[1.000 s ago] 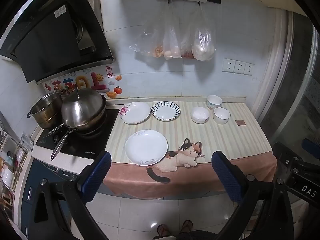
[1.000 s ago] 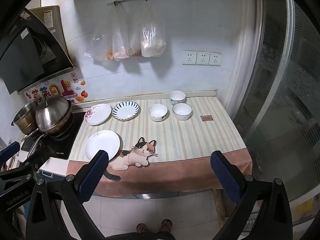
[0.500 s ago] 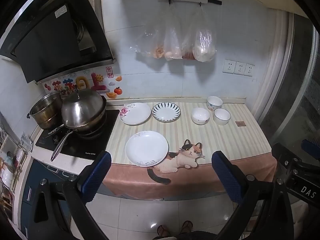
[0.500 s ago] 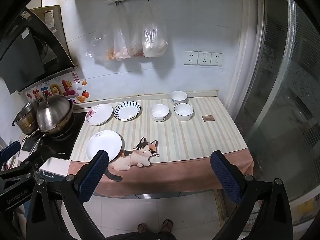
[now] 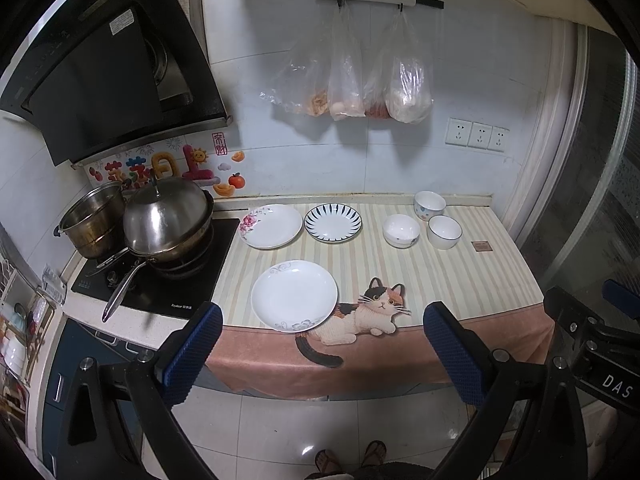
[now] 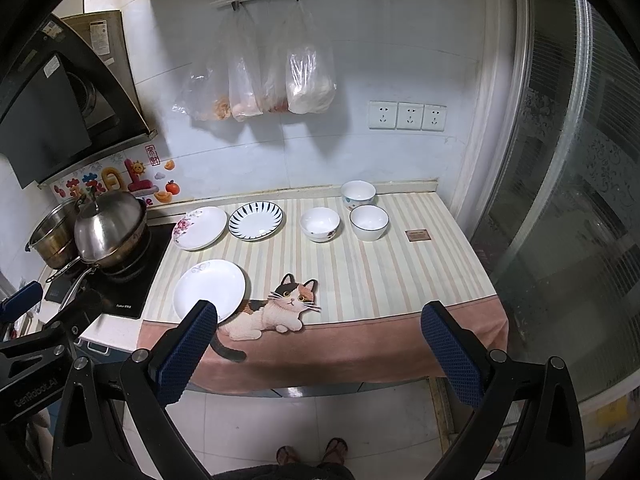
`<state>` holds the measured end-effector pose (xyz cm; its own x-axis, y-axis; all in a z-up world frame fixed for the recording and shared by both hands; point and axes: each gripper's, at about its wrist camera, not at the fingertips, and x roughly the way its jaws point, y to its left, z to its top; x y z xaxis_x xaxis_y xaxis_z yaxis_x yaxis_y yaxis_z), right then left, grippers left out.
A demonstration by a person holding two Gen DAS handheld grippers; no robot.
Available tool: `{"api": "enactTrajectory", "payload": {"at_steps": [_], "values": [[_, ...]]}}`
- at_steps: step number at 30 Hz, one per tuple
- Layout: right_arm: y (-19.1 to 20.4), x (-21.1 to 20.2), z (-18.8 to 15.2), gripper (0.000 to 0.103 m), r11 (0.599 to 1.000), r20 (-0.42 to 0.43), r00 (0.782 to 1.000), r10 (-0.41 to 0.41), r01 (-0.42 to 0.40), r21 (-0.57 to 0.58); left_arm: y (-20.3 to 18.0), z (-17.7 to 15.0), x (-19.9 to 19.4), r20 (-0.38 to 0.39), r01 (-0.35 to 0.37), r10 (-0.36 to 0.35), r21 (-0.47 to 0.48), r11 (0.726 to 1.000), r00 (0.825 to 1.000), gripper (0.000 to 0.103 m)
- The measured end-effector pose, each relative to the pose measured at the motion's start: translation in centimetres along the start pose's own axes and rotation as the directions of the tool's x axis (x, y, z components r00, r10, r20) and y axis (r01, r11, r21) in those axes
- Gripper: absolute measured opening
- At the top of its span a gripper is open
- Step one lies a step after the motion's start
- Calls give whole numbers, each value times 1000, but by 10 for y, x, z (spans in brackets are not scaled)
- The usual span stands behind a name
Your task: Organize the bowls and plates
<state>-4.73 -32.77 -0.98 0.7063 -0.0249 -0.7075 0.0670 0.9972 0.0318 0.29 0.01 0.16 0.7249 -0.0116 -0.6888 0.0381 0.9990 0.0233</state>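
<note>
My left tongs: spread wide, empty, held back from the surface. My right tongs: likewise wide and empty. On the striped cloth: plain white plate near the front edge, beside the cat print; floral plate and blue-striped plate side by side behind it; three bowls clustered to the right, near the wall. Stove with pots at far left.

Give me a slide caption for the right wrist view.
Open right gripper faces striped counter holding three plates and three bowls.
</note>
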Motion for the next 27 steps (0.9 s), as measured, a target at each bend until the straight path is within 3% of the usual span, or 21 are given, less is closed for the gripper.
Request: {"api": "enactTrajectory", "payload": {"at_steps": [27], "values": [[5,0,-1,103,1000,1,1000,-1,1,0,14,3,0,7,1,-1,-6,1000,1000,103]]}}
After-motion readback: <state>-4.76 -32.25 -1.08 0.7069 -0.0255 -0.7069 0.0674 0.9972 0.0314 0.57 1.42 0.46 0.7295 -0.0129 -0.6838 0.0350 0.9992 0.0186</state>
